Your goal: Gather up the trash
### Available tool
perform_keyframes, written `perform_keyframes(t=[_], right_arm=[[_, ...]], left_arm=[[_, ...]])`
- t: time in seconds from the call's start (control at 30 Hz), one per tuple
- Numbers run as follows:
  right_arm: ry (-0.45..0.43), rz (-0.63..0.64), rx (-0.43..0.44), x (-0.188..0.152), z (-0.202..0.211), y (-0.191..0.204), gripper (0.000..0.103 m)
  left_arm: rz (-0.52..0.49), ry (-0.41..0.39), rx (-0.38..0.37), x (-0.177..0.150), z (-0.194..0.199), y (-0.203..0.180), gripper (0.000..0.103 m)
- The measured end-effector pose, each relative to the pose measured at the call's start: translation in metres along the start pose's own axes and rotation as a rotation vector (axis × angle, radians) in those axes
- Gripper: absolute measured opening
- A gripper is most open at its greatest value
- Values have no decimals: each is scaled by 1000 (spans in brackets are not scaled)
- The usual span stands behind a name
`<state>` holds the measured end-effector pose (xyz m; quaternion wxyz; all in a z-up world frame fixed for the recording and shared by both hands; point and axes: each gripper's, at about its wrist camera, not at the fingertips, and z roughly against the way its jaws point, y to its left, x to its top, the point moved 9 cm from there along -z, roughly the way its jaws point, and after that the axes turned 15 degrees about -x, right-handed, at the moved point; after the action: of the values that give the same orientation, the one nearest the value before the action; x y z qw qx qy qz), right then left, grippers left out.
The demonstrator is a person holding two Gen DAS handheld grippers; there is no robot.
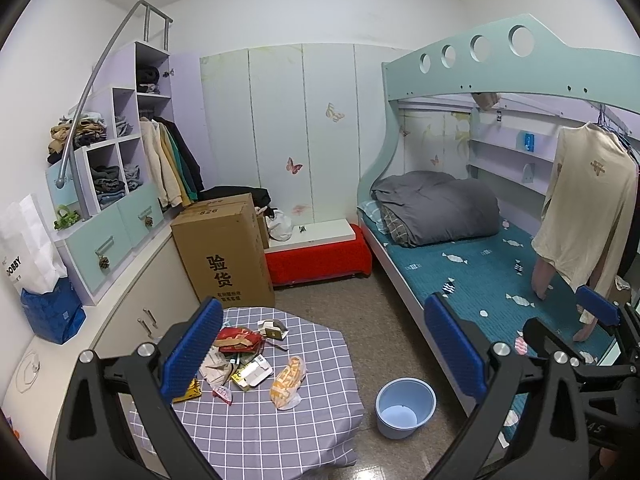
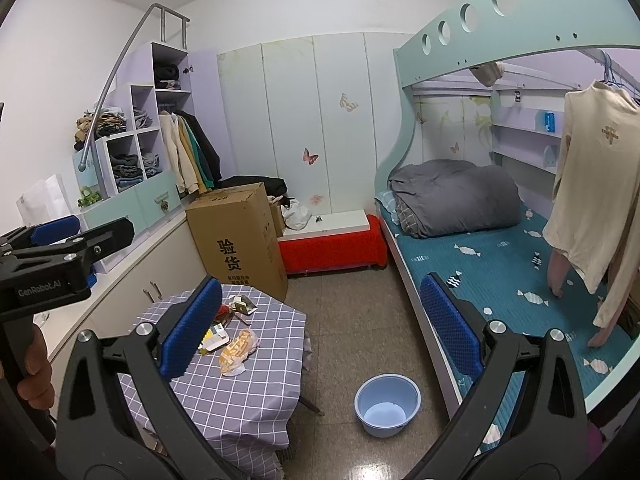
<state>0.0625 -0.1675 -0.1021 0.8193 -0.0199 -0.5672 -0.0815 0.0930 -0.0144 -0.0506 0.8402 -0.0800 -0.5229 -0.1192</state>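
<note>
A pile of wrappers and scrap paper [image 1: 240, 356] lies on the small table with a grey checked cloth [image 1: 280, 432]. An orange snack bag in clear plastic [image 1: 287, 378] lies at the pile's right; it also shows in the right wrist view [image 2: 237, 350]. A light blue bin [image 1: 405, 406] stands empty on the floor to the right of the table, also in the right wrist view [image 2: 387, 404]. My left gripper [image 1: 324, 348] is open and empty, above the table's near side. My right gripper [image 2: 320, 330] is open and empty, between table and bed.
A tall cardboard box [image 1: 224, 252] stands behind the table. A red bench [image 1: 320, 260] sits against the far wall. The bunk bed [image 1: 480, 272] runs along the right, with a beige shirt [image 1: 588, 208] hanging over it. Cabinets and shelves [image 1: 120, 208] line the left.
</note>
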Motion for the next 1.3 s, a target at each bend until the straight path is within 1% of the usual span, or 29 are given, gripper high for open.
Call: perform_keyframes(t=[0.47,0.97,1.23,1.3], right_arm=[[34,-19,-4,-2,-6,-6,97],[33,-1,-11,-2,-8,-5,97],[62,-6,0,-6,-13,-3,97],[71,-10,3,-6,-15,-3,97]], left_arm=[[3,25,-11,-1,-10,-3,99],[19,46,-6,-4,-16,-3,99],[20,64,-1,-6,-20,-5,99],[24,69,-2,-7,-19,3,99]])
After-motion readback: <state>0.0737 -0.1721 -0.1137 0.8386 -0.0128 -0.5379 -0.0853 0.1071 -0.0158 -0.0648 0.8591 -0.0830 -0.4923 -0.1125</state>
